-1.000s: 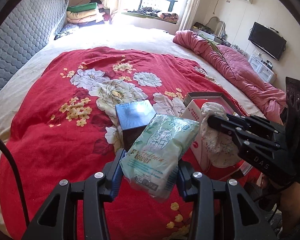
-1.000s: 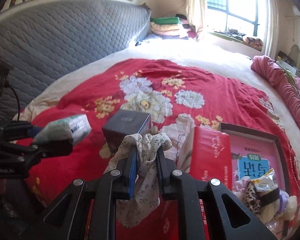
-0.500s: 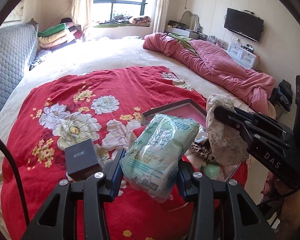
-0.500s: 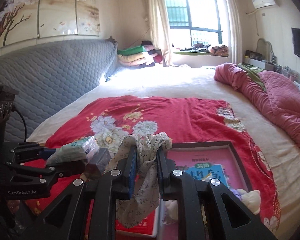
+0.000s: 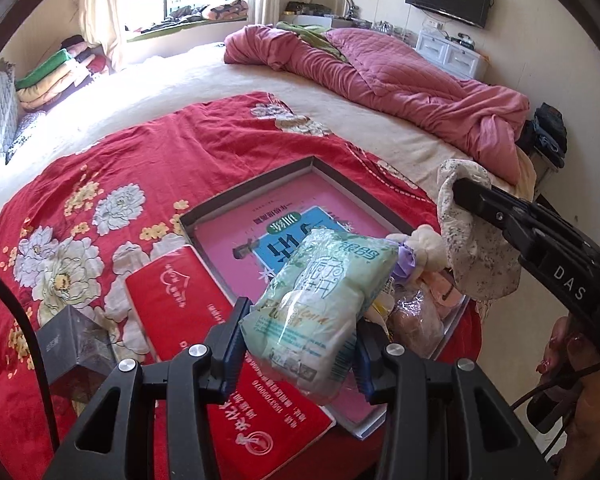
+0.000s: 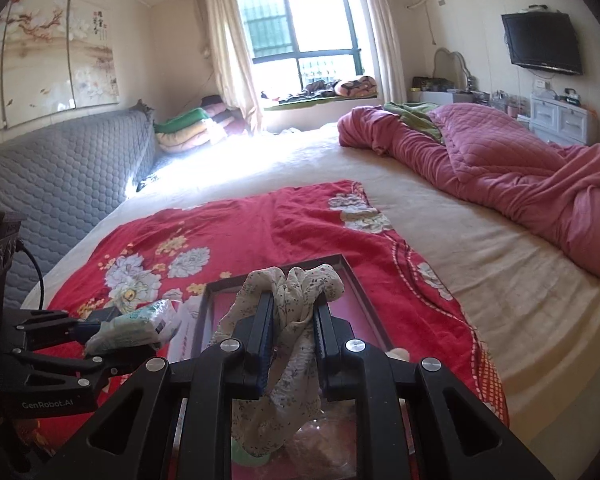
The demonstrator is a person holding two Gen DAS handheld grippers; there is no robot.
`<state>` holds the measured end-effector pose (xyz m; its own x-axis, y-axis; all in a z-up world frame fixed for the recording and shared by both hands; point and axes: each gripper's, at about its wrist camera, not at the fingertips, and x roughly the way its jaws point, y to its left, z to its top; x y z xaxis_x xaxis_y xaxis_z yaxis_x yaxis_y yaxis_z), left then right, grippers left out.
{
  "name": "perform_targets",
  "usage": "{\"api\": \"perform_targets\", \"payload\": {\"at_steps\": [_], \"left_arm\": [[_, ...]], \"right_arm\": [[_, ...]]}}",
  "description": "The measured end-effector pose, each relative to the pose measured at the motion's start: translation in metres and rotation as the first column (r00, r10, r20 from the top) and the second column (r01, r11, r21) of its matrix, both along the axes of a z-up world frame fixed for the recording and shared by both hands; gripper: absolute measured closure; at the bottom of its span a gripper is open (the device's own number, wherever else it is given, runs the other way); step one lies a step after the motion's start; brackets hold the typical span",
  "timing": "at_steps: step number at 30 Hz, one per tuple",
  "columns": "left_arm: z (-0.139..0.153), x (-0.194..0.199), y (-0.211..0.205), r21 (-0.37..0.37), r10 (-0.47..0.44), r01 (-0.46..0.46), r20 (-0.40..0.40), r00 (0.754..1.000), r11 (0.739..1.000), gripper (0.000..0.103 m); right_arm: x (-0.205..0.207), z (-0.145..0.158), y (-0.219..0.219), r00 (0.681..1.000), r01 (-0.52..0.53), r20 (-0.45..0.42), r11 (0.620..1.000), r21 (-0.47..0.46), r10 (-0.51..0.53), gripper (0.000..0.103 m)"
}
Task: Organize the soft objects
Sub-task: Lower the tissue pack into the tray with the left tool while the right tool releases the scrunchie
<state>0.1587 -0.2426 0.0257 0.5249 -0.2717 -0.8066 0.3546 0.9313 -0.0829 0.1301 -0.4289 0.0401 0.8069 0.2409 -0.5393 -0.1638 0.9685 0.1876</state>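
Both your hands have swung over from the black box (image 5: 74, 346) side of the red flowery blanket (image 5: 148, 160) to the shallow cardboard tray (image 5: 384, 220). So dropping comes next, I think. Your left gripper (image 5: 300, 342) is about half open, squeezing the pale green pack of soft towels (image 5: 324, 300) above the tray's near edge. Your right gripper (image 6: 293, 344) is pinched nearly shut on the flowery cloth (image 6: 288, 392), hanging over the tray. Its side reads "DAS"; the left one reads "GenRobot.AI"

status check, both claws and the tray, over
Left claw shut on tissue pack. Right claw shut on floral cloth. Both over tray; nothing blocking.
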Motion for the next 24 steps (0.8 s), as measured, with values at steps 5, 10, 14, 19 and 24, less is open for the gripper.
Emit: {"api": "perform_targets", "payload": {"at_steps": [5,10,14,19,24], "left_arm": [[-0.023,0.015,-0.015,0.022,-0.004,0.005,-0.057,0.998,1.0,0.057],[-0.034,0.023,-0.022,0.04,0.001,0.002,-0.078,0.997,0.999,0.055],[-0.037,0.026,-0.022,0.042,0.004,-0.001,-0.086,0.996,0.999,0.055],[-0.038,0.026,-0.021,0.043,0.007,-0.003,-0.093,0.996,0.999,0.046],[-0.034,0.02,-0.022,0.042,-0.01,0.013,-0.074,0.997,0.999,0.039]], "right_arm": [[0.014,-0.025,0.0,0.998,-0.016,-0.06,1.0,0.012,0.017,0.083],[0.029,-0.049,0.011,0.993,-0.028,-0.118,0.999,-0.017,0.026,0.076],[0.032,-0.055,0.009,0.993,-0.02,-0.12,1.0,-0.018,0.018,0.063],[0.028,-0.05,0.005,0.996,-0.014,-0.092,1.0,-0.013,0.013,0.046],[0.021,-0.036,0.005,0.999,0.006,-0.052,1.0,-0.029,-0.008,0.04]]}}
